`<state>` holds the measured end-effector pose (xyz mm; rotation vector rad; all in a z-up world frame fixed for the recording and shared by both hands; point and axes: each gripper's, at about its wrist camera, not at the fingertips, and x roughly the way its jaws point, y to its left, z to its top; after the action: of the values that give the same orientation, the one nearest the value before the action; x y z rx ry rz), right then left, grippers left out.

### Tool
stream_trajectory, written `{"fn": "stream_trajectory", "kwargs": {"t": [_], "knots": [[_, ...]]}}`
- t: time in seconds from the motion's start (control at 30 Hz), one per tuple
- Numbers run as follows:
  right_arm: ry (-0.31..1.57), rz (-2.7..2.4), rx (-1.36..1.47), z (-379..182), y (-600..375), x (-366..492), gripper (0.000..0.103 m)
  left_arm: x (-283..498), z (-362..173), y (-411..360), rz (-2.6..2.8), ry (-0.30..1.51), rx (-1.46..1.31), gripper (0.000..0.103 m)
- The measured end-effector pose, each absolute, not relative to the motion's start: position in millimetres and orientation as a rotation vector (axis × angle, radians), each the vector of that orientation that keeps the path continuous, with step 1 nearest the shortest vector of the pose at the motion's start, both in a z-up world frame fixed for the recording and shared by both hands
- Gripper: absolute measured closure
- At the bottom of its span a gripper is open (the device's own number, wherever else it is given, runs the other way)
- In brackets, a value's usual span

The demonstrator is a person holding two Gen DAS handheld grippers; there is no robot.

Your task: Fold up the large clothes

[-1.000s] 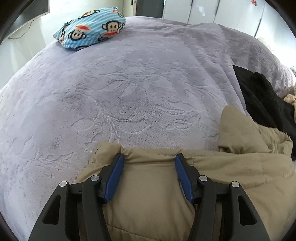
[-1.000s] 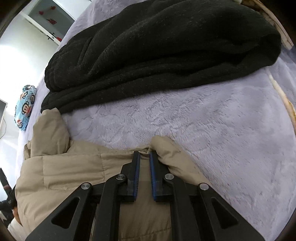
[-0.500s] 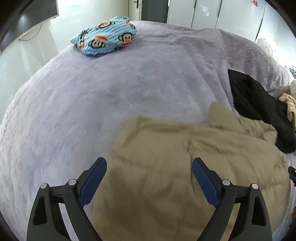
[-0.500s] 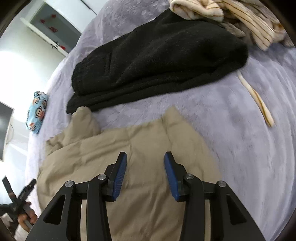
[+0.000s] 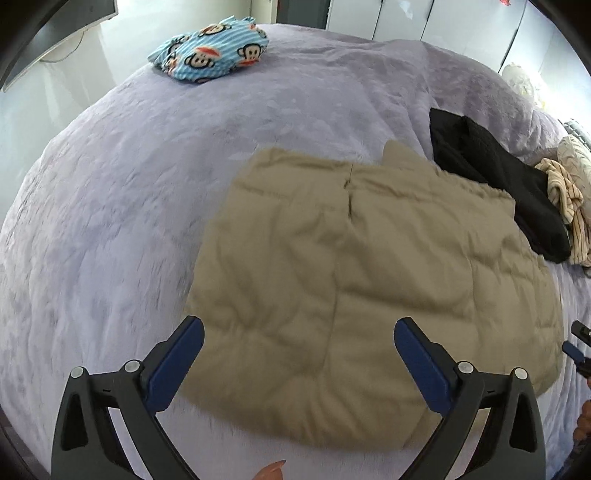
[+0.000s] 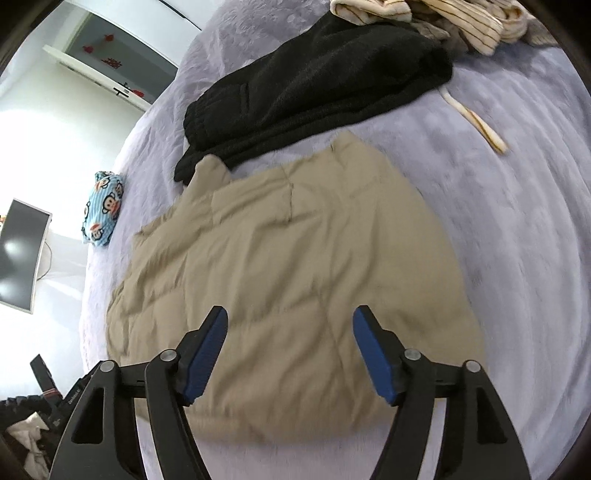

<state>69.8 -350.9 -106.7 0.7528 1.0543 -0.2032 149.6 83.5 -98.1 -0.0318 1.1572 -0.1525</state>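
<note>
The left gripper (image 5: 299,345) hangs above the bed with its jaws spread wide, nothing between them; they have just been opening. The right gripper (image 6: 290,336) is likewise spread and empty above the same cloth, its jaws also having just been opening. Below both lies the tan jacket (image 5: 369,280), folded into a rough rectangle and resting flat on the purple blanket (image 5: 129,206). Just beyond its far edge, touching one corner, lies a black garment (image 6: 314,85), with a striped cream garment (image 6: 443,18) piled behind it. Well apart, near the bed's far side, sits a blue monkey-print bundle (image 5: 210,55).
</note>
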Motion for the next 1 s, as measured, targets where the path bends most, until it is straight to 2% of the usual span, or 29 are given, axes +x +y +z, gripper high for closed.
{"fn": "stream_trajectory", "kwargs": {"t": [0.13, 0.37, 0.53, 0.57, 0.6, 1.0], "knots": [[1.060, -0.203, 0.795, -107, -342, 47, 0.022, 132, -102, 88, -0.154, 1.187, -0.046, 0.000], [1.094, -0.197, 0.884, -123, -329, 12, 0.009, 111, -112, 94, -0.148, 1.224, -0.063, 0.000], [1.111, -0.201, 0.942, -139, -324, 5, 0.009, 104, -124, 96, -0.140, 1.265, -0.073, 0.000], [1.115, -0.197, 0.948, -142, -322, 6, 0.007, 103, -126, 96, -0.138, 1.271, -0.074, 0.000], [1.120, -0.193, 0.953, -145, -322, 6, 0.000, 103, -128, 96, -0.135, 1.275, -0.073, 0.000], [1.102, -0.198, 1.072, -176, -325, 10, 0.000, 103, -148, 110, -0.081, 1.290, -0.176, 0.000]]}}
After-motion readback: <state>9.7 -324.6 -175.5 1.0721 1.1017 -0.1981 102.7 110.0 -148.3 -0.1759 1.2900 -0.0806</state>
